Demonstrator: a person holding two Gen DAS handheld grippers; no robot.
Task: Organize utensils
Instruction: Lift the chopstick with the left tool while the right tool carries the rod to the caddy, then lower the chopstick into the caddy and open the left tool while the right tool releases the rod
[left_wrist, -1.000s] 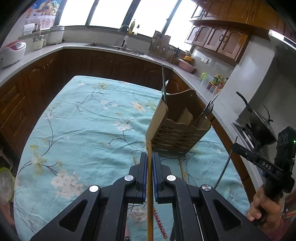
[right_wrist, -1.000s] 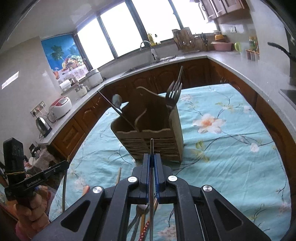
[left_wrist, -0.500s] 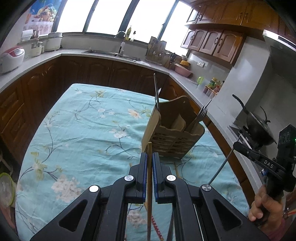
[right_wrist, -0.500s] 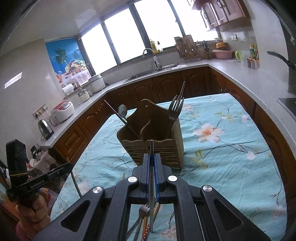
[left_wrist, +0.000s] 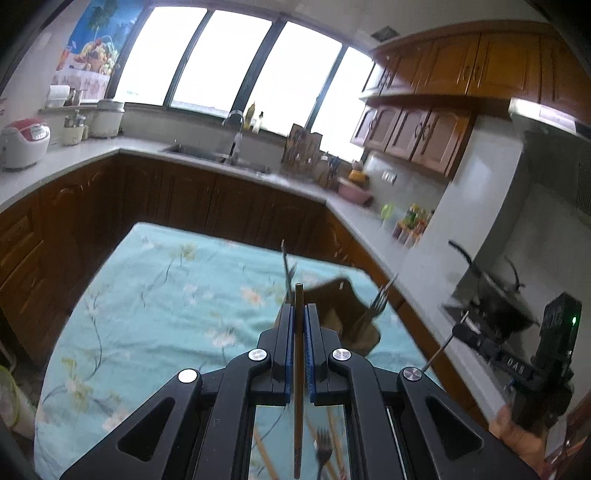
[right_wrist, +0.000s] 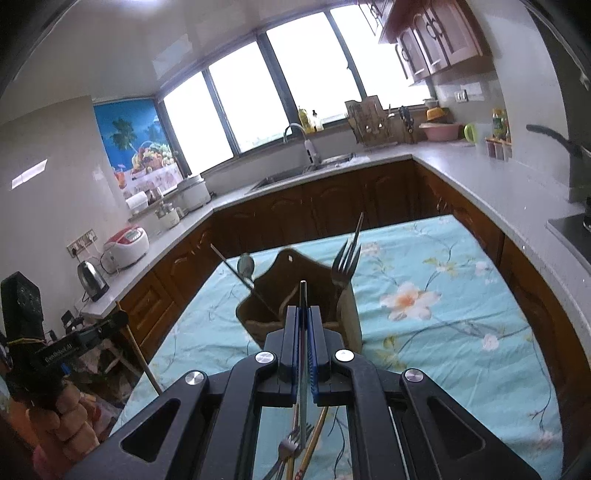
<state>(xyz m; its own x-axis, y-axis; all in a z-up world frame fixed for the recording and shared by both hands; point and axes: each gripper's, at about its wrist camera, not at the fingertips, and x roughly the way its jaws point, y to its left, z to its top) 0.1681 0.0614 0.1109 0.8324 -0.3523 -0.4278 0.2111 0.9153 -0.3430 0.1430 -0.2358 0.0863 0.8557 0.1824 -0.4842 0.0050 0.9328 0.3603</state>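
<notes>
My left gripper (left_wrist: 299, 314) is shut on a brown wooden chopstick (left_wrist: 298, 369) that runs upright between the pads. My right gripper (right_wrist: 303, 314) is shut on a thin metal chopstick (right_wrist: 303, 369). A wooden utensil caddy (right_wrist: 291, 273) stands on the table ahead of both grippers; it also shows in the left wrist view (left_wrist: 343, 306). It holds forks (right_wrist: 345, 262) and a spoon (right_wrist: 246, 265). Loose forks and chopsticks (right_wrist: 295, 446) lie on the cloth below the grippers.
The table has a teal floral cloth (right_wrist: 424, 295). Brown kitchen cabinets and grey counters ring it, with a sink (right_wrist: 295, 173), a rice cooker (right_wrist: 125, 245) and a kettle (right_wrist: 92, 280). A wok (left_wrist: 495, 295) sits on the stove at the right.
Both grippers have risen and pulled back from the caddy, each still holding its chopstick. The views tilt up, so the caddy sits lower and smaller in frame.
</notes>
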